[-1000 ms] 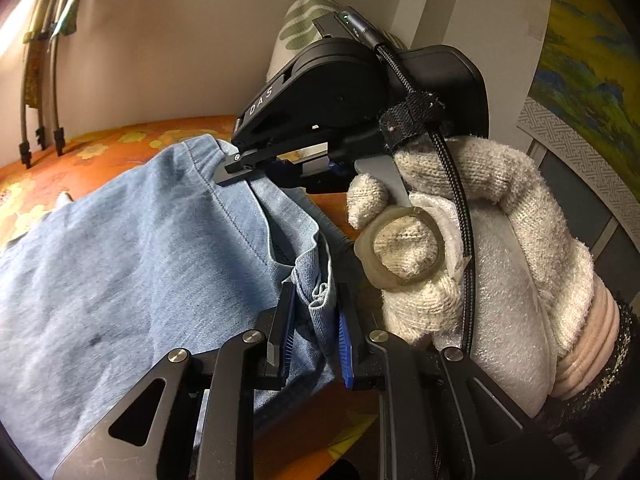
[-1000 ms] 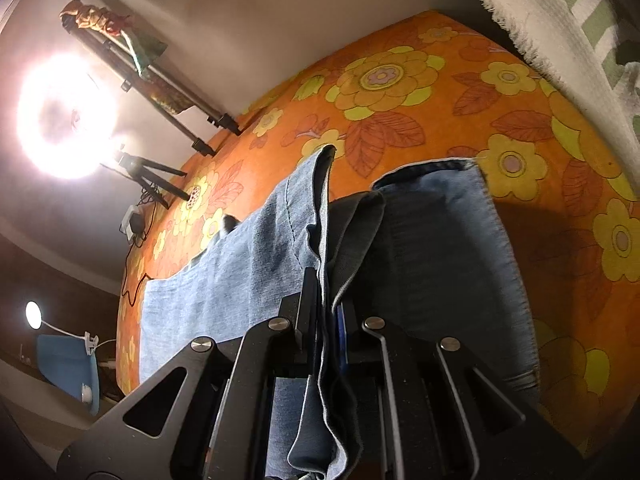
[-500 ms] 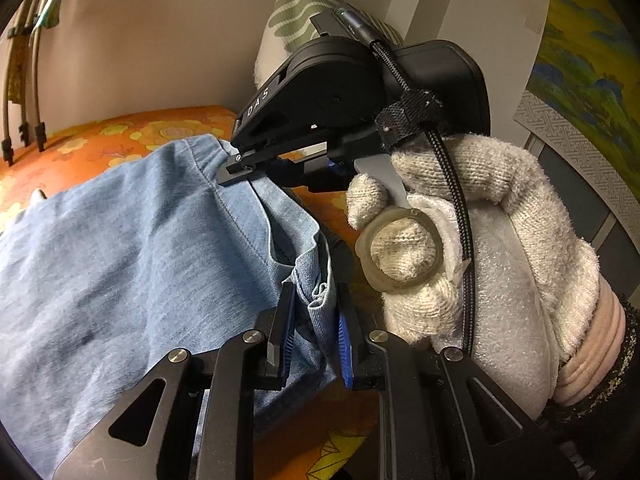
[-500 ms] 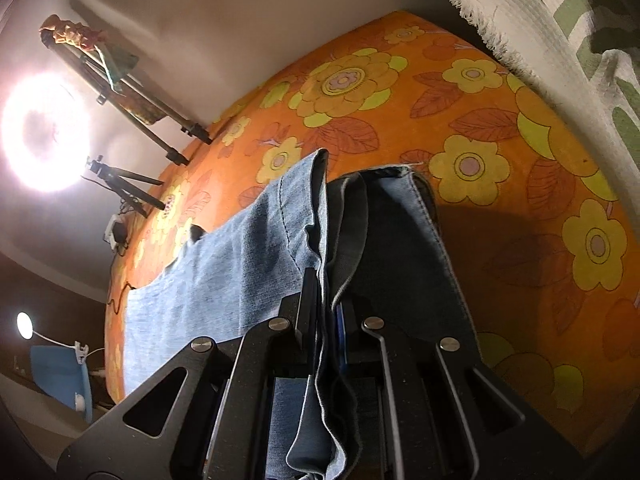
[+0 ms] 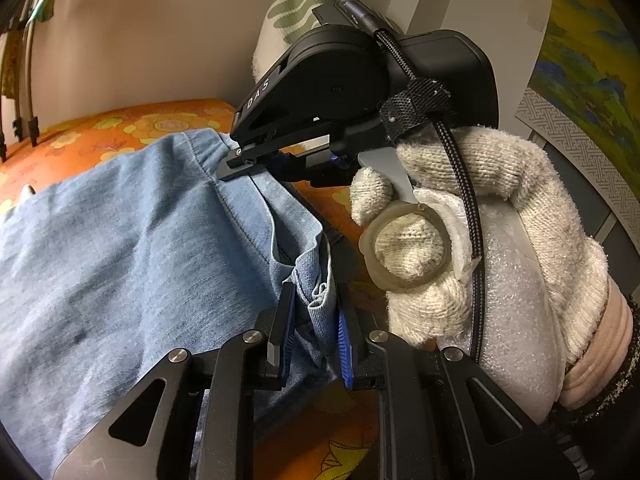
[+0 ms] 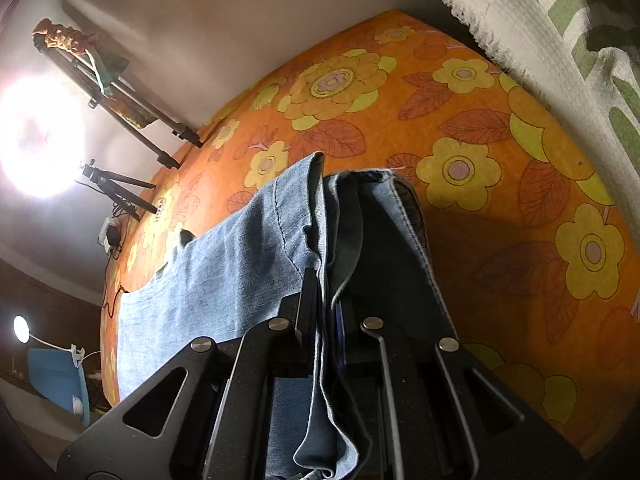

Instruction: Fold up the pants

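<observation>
Pinching the light blue denim pants (image 5: 132,264) along one edge, my left gripper (image 5: 314,320) narrowly shut on bunched cloth and my right gripper (image 6: 326,292) nearly closed on a thin fold further along, both just above the orange flowered bedsheet (image 6: 480,208). Pants' long axis runs away from both grippers across the sheet, neither hand nearer. Far end cut off; gloved right hand (image 5: 472,240) hides the sheet beside the edge.

The letters "DAS" stand in white on the right hand-held gripper's (image 5: 256,164) black housing.
</observation>
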### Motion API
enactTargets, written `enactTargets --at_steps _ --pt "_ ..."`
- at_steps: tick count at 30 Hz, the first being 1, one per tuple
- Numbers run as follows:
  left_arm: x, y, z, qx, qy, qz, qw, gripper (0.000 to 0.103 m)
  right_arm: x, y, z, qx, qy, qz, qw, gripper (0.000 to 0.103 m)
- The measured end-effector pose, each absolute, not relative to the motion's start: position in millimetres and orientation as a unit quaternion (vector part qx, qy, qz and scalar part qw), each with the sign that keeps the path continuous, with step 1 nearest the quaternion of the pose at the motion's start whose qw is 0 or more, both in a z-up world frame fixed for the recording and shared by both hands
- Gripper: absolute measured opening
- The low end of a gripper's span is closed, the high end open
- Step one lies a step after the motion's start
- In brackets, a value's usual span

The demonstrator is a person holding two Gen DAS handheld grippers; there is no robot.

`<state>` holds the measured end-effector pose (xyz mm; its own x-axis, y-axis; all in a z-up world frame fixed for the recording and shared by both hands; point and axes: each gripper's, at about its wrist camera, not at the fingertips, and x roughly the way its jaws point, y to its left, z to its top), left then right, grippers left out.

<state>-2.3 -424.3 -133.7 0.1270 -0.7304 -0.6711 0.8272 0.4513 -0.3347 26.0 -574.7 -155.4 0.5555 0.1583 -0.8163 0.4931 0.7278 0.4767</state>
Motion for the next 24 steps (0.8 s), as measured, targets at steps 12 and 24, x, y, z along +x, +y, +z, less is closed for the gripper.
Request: enactTargets --at_steps 12,24 --pt "-3 -430 -136 0.057 0.420 -0.525 0.738 0.024 4 -592 -125 0.341 0.423 -0.144 0.827 0.021" --pt "-3 -352 -90 0.051 0.409 -0.483 0.773 0.026 19 -545 -82 0.294 0.408 -0.096 0.859 0.021"
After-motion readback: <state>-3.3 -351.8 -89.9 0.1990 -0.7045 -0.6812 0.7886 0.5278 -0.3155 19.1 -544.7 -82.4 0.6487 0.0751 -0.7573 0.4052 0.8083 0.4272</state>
